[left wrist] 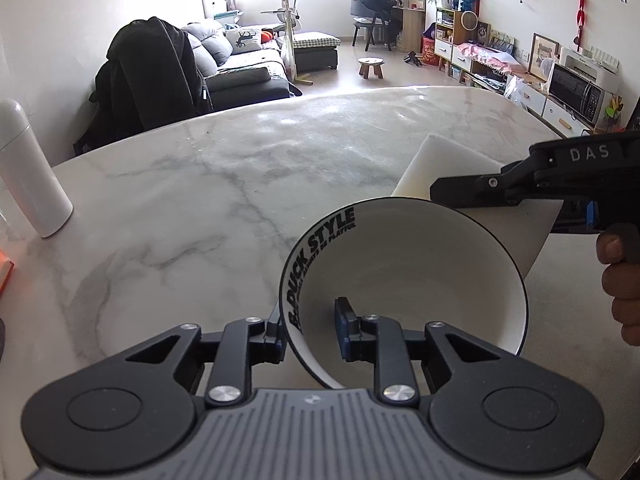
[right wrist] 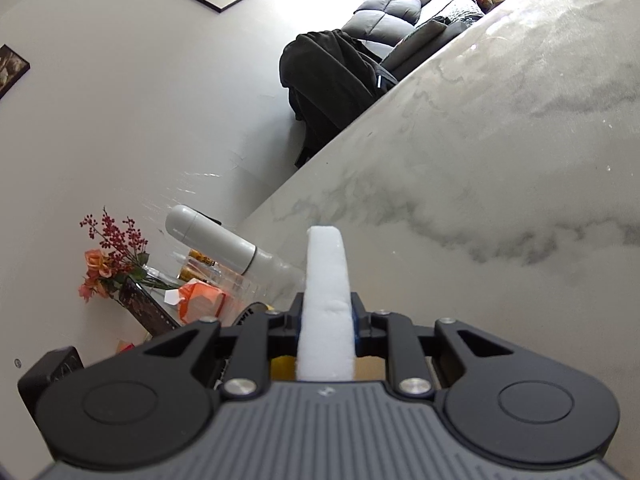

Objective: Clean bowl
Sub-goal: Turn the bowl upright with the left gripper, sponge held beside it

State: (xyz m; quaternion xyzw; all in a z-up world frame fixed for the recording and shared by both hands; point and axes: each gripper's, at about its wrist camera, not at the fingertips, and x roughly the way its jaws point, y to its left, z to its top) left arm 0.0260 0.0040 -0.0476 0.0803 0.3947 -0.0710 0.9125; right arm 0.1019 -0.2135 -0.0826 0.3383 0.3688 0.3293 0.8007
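A white bowl (left wrist: 404,272) with a black rim and "B.DUCK STYLE" lettering is tipped up on the marble table (left wrist: 192,200), its opening facing the left wrist camera. My left gripper (left wrist: 310,326) is shut on its near rim, one finger outside the wall and the blue pad (left wrist: 344,320) inside. My right gripper (left wrist: 434,192), held by a hand (left wrist: 622,280), reaches in from the right just past the bowl's far rim. It is shut on a white sponge (left wrist: 444,160). In the right wrist view the sponge (right wrist: 325,276) sticks out edge-on between the right gripper's (right wrist: 325,314) fingers.
A white bottle (left wrist: 32,168) stands at the table's left edge, also visible as the bottle (right wrist: 216,244) in the right wrist view. Beside it are an orange packet (right wrist: 200,300), glass items and flowers (right wrist: 108,256). A dark jacket (left wrist: 148,68) hangs over a chair beyond the table.
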